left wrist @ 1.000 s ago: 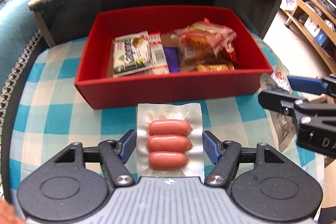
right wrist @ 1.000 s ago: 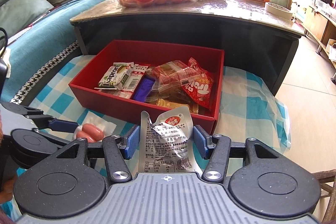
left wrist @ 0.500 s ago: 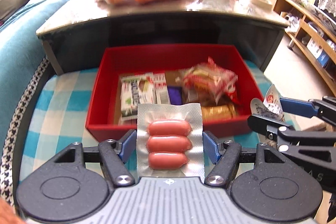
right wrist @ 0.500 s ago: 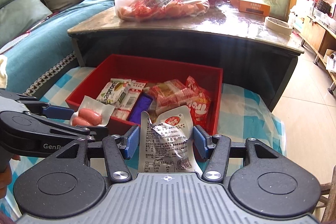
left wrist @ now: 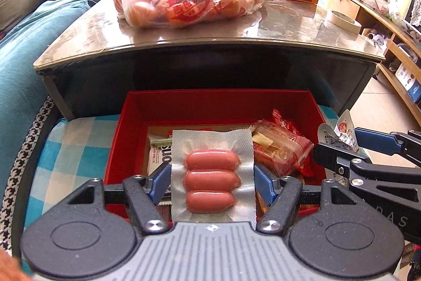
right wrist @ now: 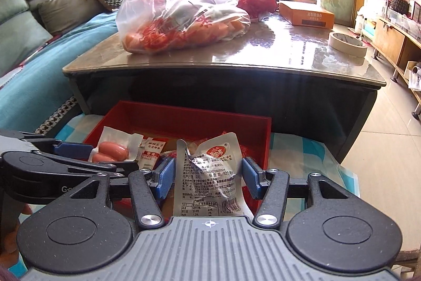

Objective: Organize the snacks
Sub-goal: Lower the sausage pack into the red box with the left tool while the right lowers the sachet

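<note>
Sausages in a vacuum pack [left wrist: 211, 175], clamped by the left claw [left wrist: 211, 182], have travelled over the red box [left wrist: 184, 107]; right claw [right wrist: 208, 175], at three o'clock, holds a silver pouch [right wrist: 208, 175], so drops come next

A clear vacuum pack of three pink sausages [left wrist: 211, 179] is being held flat above the red box [left wrist: 215, 100]. A crinkled silver pouch [right wrist: 209, 177] is being held upright beside it, above wrapped snacks [left wrist: 282, 149] lying inside.
</note>
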Demonstrator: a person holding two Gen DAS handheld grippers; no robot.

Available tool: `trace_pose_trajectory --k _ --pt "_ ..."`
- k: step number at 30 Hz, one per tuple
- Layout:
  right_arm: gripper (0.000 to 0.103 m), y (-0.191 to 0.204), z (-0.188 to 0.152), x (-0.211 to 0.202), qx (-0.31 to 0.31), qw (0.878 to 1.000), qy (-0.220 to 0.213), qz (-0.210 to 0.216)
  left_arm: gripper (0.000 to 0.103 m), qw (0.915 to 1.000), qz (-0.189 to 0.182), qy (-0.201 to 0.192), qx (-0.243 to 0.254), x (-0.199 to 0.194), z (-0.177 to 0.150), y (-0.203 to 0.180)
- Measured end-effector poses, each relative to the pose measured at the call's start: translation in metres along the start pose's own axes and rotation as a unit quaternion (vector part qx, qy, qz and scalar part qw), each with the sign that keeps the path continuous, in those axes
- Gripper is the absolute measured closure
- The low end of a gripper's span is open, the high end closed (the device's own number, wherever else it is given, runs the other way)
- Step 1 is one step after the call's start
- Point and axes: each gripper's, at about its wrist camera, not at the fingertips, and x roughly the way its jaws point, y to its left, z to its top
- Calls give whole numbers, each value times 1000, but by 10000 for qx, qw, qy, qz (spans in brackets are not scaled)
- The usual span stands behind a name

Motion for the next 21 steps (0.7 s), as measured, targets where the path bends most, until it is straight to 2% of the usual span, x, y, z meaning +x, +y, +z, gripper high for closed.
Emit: trace_pose_trajectory --k 9,21 --pt "40 -1 8 23 33 9999 97 6 6 9999 113 73 -57 20 7 6" --pt "39 3 -3 52 32 9990 450 37 6 9986 291 435 -66 51 -2 12"
